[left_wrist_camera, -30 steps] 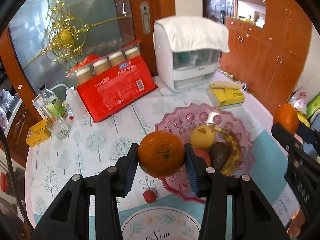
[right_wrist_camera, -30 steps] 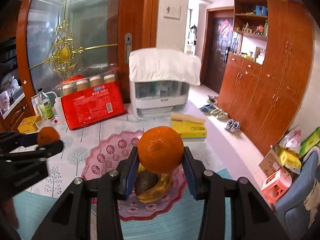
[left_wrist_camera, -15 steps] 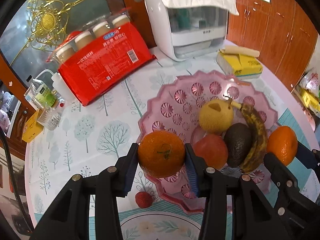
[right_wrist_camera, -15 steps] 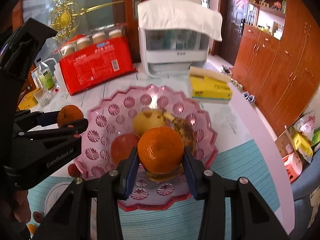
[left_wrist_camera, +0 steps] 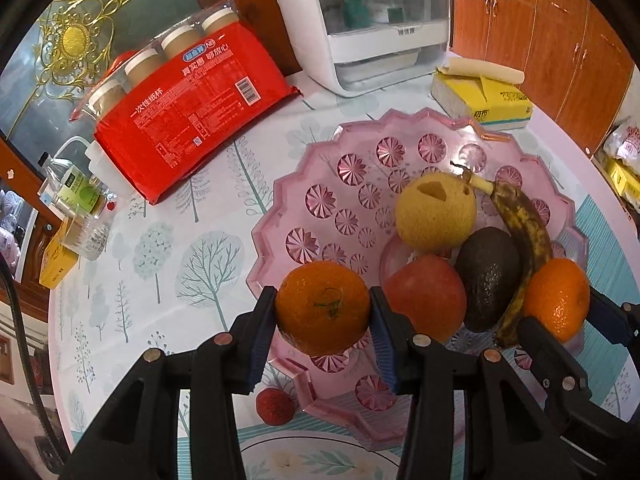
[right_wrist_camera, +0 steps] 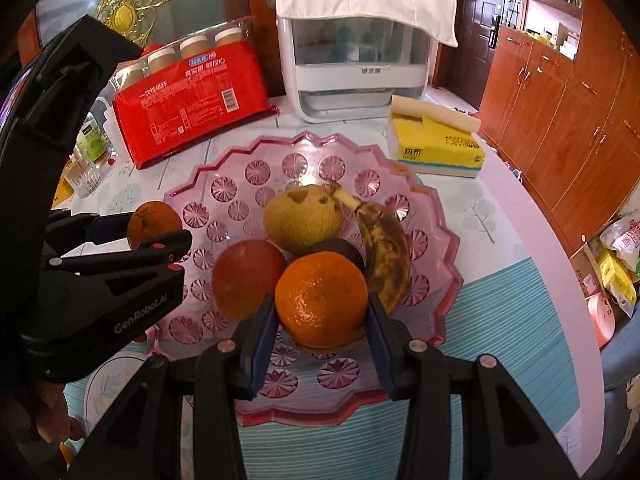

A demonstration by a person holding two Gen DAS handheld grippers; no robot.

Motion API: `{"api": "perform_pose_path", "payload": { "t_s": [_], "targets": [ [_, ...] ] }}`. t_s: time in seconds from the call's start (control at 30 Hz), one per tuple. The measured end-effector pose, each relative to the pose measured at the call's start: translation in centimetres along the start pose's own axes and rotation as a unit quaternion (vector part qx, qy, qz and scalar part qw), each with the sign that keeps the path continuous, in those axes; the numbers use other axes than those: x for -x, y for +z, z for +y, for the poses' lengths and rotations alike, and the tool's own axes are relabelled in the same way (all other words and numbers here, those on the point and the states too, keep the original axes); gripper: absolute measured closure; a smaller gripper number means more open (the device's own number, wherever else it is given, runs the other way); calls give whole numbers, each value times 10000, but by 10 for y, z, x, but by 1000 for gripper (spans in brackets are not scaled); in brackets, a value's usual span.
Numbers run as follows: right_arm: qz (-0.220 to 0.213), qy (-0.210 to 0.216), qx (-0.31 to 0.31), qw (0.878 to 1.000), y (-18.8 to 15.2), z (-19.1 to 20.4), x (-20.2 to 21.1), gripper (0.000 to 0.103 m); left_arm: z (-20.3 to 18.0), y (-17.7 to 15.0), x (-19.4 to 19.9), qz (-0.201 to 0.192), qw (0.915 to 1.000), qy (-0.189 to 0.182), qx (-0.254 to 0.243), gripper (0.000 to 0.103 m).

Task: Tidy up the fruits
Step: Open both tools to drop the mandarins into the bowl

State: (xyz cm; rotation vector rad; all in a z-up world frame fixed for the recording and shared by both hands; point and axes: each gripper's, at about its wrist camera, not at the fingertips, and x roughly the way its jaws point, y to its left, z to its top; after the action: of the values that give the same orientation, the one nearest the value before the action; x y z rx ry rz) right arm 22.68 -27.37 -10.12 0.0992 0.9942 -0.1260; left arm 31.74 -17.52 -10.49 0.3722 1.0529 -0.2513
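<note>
Left gripper (left_wrist_camera: 323,312) clenched on an orange (left_wrist_camera: 323,307), blue pads against both its sides, stem scar facing the camera. Right gripper (right_wrist_camera: 322,312) likewise clamped on a second orange (right_wrist_camera: 321,299). Both point steeply down at the pink bowl (right_wrist_camera: 304,148).

Left wrist view: held orange hangs over the bowl's rim at 7 o'clock. Just beyond it, toward 3 o'clock, the red apple (left_wrist_camera: 426,296); then the avocado (left_wrist_camera: 489,276). Right gripper's orange shows at the bowl's 4 o'clock, just beside the banana's lower tip.

Right wrist view: held orange sits low in the bowl, near 6 o'clock of centre, with the apple (right_wrist_camera: 248,276) at its 9 o'clock and the banana (right_wrist_camera: 386,256) at its 3 o'clock. Whether it already touches the bowl floor, cannot tell.

Banana's long axis runs 12 to 6, stem end far, beside the yellow pear (right_wrist_camera: 302,222) at the bowl's middle.

Judgement: the right hand is nearer a resting place; the free spot lies straight below its jaws, between apple and banana. The left hand still needs to carry its fruit inward, toward 1 o'clock, onto the open patterned floor left of the pear.

A small red fruit (left_wrist_camera: 275,406) lies on the tablecloth (left_wrist_camera: 160,248) outside the bowl, at 6 o'clock. Farther back: red cup package (left_wrist_camera: 192,104), yellow tissue box (right_wrist_camera: 438,144), white appliance (right_wrist_camera: 356,68).
</note>
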Motion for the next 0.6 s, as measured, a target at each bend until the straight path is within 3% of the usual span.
{"api": "perform_pose_path", "payload": {
  "t_s": [0.5,0.6],
  "targets": [
    [59,-16,56,10000,1,5,-4,58,3,-4,-5,56,9999,106,-42,58],
    [65,-19,60,10000,1,5,-4,58,3,-4,0,-41,9999,142,-74,49]
  ]
}}
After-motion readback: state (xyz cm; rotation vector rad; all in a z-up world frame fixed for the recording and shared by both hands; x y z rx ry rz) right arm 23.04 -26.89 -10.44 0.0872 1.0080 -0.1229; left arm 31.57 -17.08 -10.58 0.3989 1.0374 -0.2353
